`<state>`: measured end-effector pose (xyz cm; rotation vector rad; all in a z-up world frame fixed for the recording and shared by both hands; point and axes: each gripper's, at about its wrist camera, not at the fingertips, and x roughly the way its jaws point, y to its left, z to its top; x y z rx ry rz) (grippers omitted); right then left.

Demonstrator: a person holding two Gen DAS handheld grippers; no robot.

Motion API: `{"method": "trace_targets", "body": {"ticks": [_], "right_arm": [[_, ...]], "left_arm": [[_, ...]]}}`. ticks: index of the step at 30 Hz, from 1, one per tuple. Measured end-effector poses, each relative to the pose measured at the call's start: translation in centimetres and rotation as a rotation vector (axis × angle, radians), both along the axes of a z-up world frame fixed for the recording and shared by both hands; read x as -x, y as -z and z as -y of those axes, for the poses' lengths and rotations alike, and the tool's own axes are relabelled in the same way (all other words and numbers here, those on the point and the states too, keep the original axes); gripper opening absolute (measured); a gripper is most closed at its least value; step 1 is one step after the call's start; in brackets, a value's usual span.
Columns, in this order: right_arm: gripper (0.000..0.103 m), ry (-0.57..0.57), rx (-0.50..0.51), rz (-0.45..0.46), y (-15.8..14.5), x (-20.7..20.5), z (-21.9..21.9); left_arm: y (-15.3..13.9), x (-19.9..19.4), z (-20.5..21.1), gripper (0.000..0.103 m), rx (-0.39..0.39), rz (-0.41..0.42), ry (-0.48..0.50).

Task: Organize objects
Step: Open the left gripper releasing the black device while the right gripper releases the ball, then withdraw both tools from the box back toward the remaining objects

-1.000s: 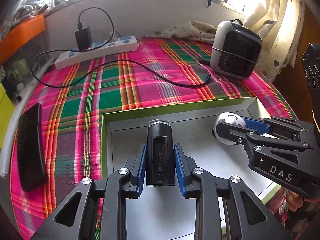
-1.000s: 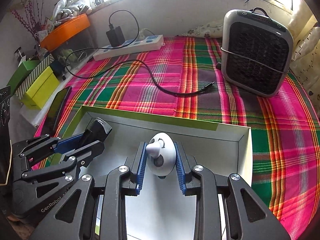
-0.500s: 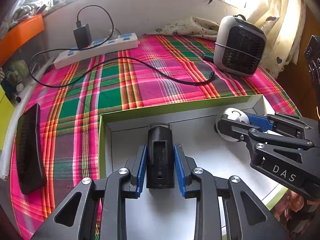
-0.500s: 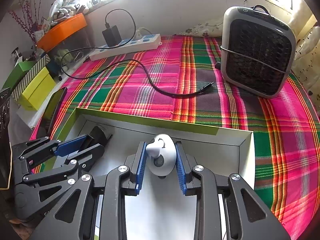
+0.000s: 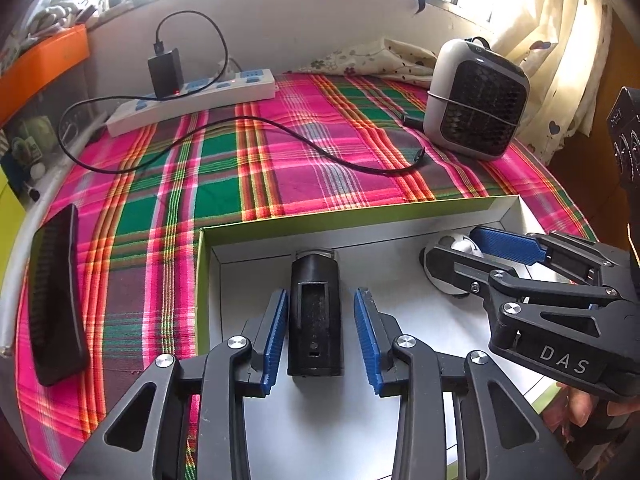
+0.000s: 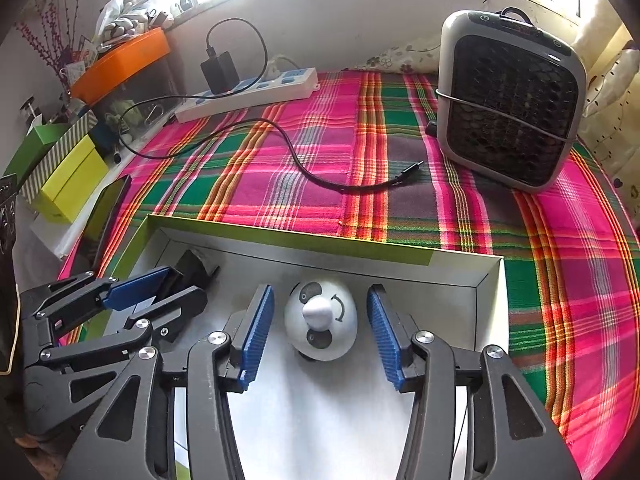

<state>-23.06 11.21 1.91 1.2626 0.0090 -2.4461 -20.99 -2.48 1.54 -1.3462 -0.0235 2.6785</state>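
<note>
Covering worktop: plaid cloth [image 5: 280,168], pink and green. Shallow box [image 6: 360,246], green outside, white inside, sits at near edge. Grey heater [image 6: 508,104] stands far right, well apart from box. White power strip [image 5: 192,100] lies at far wall, black cable [image 5: 280,132] trailing across cloth. Left gripper [image 5: 320,332] jaws have just been opening: black cylindrical device [image 5: 316,312] lies on box floor between pads, gaps both sides. Right gripper [image 6: 320,332] jaws also just opening: white egg-shaped toy [image 6: 320,320] rests in box between pads, untouched.
</note>
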Motion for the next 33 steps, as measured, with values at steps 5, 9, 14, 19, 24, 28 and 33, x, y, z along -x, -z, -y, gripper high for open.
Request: {"method": "trace_targets", "body": {"ticks": [5,9,14,19,24,28,33], "right_arm": [[0.051,0.014,0.009,-0.008,-0.3,-0.2,-0.3],[0.051,0.02,0.016,-0.017,-0.7,-0.7,-0.4],[0.051,0.026,0.015,-0.05,-1.7,-1.8,-0.7],[0.051,0.044,0.021,-0.067,-2.4,-3.0,-1.1],[0.051,0.054,0.025,-0.08,-2.8,-4.4,-1.6],[0.051,0.069,0.024,-0.104,-3.4,-5.8,-2.3],[0.051,0.093,0.038,-0.126,-4.0,-7.7,-3.4]], "left_arm": [[-0.3,-0.3,0.1,0.034,-0.003,-0.008,-0.006],[-0.8,-0.9,0.2,0.035,-0.007,-0.024,-0.007],[-1.9,-2.4,0.1,0.035,-0.005,-0.062,-0.005],[-2.3,-3.7,0.0,0.036,-0.007,-0.07,-0.004],[-2.9,-5.3,0.1,0.036,-0.014,-0.089,-0.011],[-3.4,-6.7,0.3,0.036,-0.028,-0.106,-0.024],[-4.3,-8.8,0.5,0.036,-0.021,-0.151,-0.027]]}}
